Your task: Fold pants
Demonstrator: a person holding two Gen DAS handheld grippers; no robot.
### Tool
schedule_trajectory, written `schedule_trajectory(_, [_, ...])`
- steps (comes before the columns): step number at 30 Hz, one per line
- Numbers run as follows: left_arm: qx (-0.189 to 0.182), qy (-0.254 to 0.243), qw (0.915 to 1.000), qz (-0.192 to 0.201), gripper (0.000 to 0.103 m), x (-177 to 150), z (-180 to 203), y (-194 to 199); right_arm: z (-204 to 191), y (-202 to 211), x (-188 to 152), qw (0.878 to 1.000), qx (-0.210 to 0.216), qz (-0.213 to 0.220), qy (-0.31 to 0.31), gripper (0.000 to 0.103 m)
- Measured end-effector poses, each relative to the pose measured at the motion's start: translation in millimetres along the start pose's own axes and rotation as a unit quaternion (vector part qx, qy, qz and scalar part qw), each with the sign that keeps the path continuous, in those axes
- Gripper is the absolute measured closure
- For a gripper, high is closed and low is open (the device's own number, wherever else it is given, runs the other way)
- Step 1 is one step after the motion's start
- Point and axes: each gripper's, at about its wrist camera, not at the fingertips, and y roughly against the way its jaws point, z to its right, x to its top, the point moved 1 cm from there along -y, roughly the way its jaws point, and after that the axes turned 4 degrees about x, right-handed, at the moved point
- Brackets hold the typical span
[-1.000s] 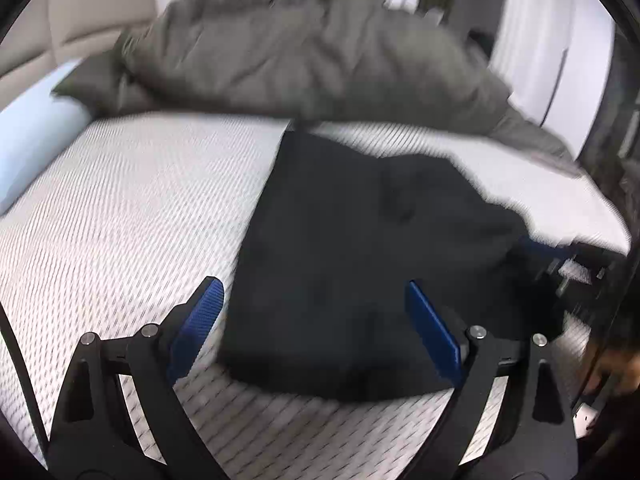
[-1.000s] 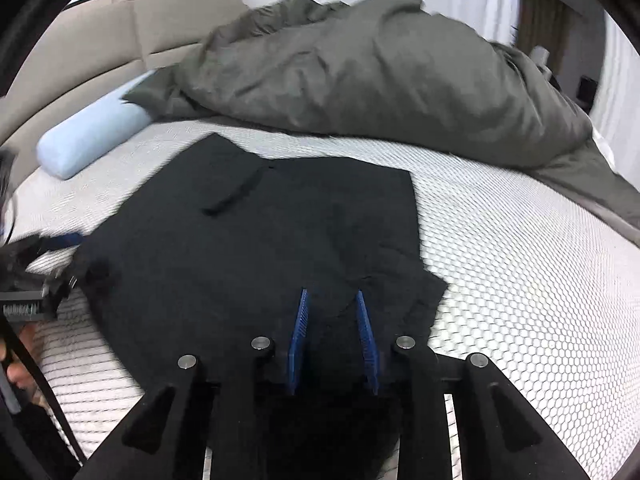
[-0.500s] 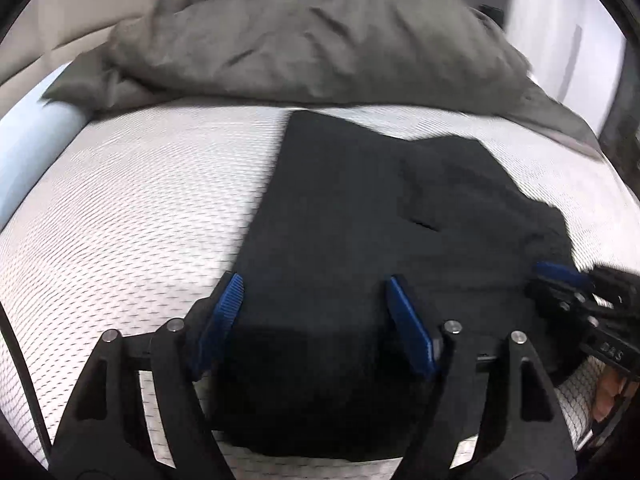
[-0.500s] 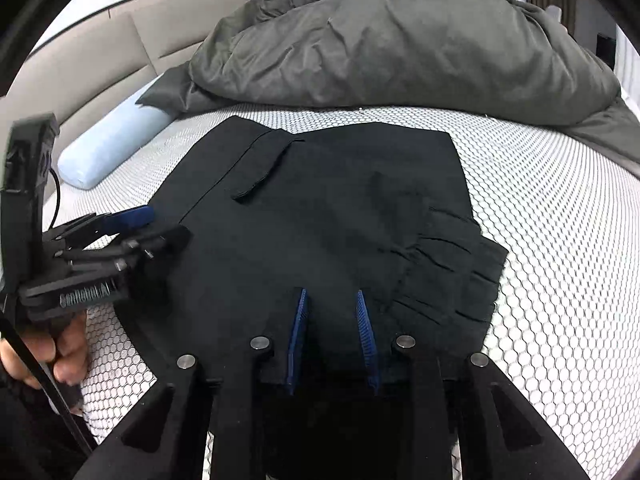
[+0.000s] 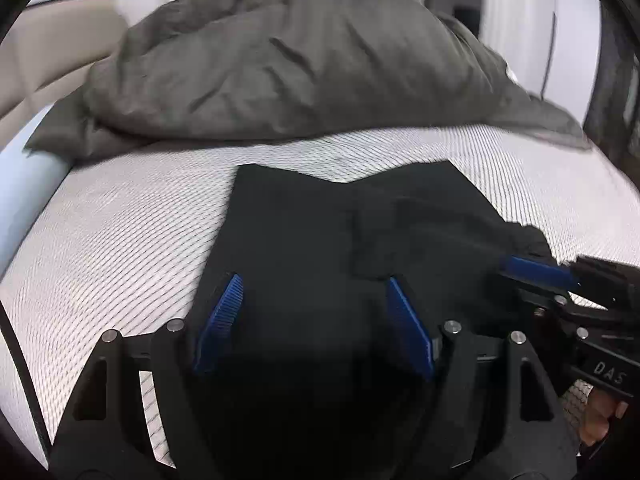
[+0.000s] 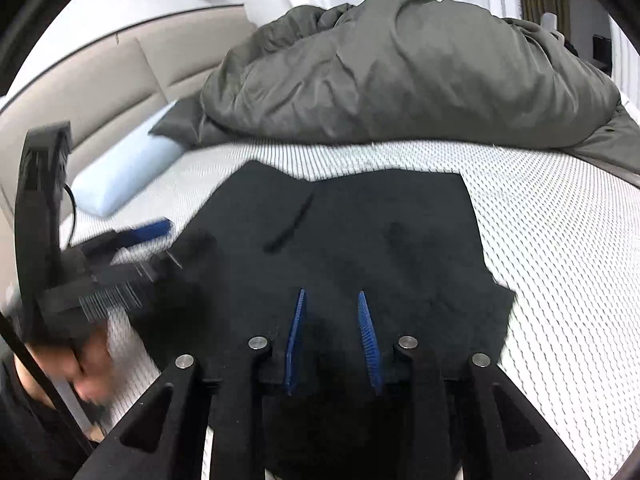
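- Pants lie flat on bed, duvet at 12.
- Soft, limp, light: we'd pinch hem corners.
- Left gripper wide, empty.
- Right gripper narrow, opening; grip unclear.

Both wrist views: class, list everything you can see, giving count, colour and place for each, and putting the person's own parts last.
pants: one, black, flat on the near part of the mattress
mattress: one, white mesh, under everything
duvet: one, grey, heaped at the far side
bolster: one, pale blue, by the headboard
headboard: one, beige, far left
left hand-held gripper: one, black with blue pads, over the pants' near edge
right hand-held gripper: one, same colours, jaws opening, pants between them
hand: one, holding the left hand-held gripper
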Motion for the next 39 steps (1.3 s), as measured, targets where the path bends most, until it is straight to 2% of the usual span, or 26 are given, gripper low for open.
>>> schedule_trajectory(2, [-0.01,0.009,0.9995,-0.03,0.03,9,6,-18,8,-13,5,0.999,0.019,-0.01,-0.038,0.075])
schedule_trajectory(3, [-0.004,0.023,0.9988,-0.043,0.03,10,3,-27,10,-21,6,0.998,0.019,-0.025,-0.046,0.075])
schedule_trajectory(4, [0.002,0.036,0.9982,-0.047,0.03,9,-2,-31,13,-32,4,0.997,0.013,-0.048,-0.05,0.075])
schedule_trajectory(6, [0.013,0.057,0.9971,-0.048,0.03,9,-9,-30,15,-40,3,0.997,-0.005,-0.062,-0.043,0.075])
schedule_trajectory(9, [0.031,0.088,0.9949,-0.039,0.03,8,-32,-26,12,-32,3,0.997,-0.051,-0.053,-0.006,0.075])
schedule_trajectory(11, [0.063,0.107,0.9913,-0.043,0.03,4,-52,-29,18,-23,5,0.997,-0.065,-0.039,-0.004,0.075])
schedule_trajectory(12, [0.067,0.126,0.9885,-0.05,0.03,0,-64,-32,23,-20,5,0.998,-0.06,-0.035,-0.012,0.075])
schedule_trajectory(15, [0.044,0.172,0.9825,-0.057,0.03,-6,-88,-27,28,-10,3,0.999,-0.041,-0.024,-0.026,0.074])
schedule_trajectory(16, [0.038,0.164,0.9846,-0.049,0.03,-9,-86,-18,26,-6,1,0.999,-0.041,-0.022,-0.02,0.068])
schedule_trajectory(18, [0.041,0.114,0.9923,-0.024,0.03,-17,-71,0,14,7,-6,0.999,-0.029,-0.013,0.012,0.053])
schedule_trajectory(21, [0.032,0.034,0.9987,-0.022,0.029,-31,-46,13,-3,23,-24,0.998,-0.028,-0.008,0.062,0.046])
schedule_trajectory(23, [0.036,0.0,0.9989,-0.03,0.028,-39,-37,11,-10,25,-39,0.995,-0.034,-0.023,0.089,0.038])
schedule_trajectory(25, [0.048,-0.023,0.9982,-0.029,0.017,-47,-37,11,-9,26,-49,0.992,-0.055,-0.032,0.11,0.036])
schedule_trajectory(27, [0.053,-0.015,0.998,-0.031,0.017,-49,-49,9,-3,31,-58,0.989,-0.069,-0.034,0.123,0.034])
schedule_trajectory(28, [0.058,-0.003,0.9977,-0.034,0.017,-51,-58,11,1,35,-60,0.989,-0.075,-0.033,0.12,0.027])
schedule_trajectory(31, [0.065,0.039,0.9966,-0.034,0.016,-52,-86,15,17,52,-63,0.994,-0.072,-0.017,0.085,0.02])
schedule_trajectory(33, [0.068,0.055,0.9957,-0.029,0.016,-53,-98,24,21,66,-63,0.994,-0.085,0.002,0.07,0.017])
schedule_trajectory(36, [0.073,0.058,0.9956,-0.005,0.015,-63,-99,50,14,86,-63,0.994,-0.083,0.04,0.062,0.01])
schedule_trajectory(38, [0.064,0.056,0.9961,0.024,0.012,-69,-94,70,6,99,-65,0.993,-0.08,0.06,0.054,0.004])
schedule_trajectory(39, [0.057,0.057,0.996,0.038,0.006,-72,-91,79,3,102,-67,0.993,-0.079,0.065,0.051,0.001])
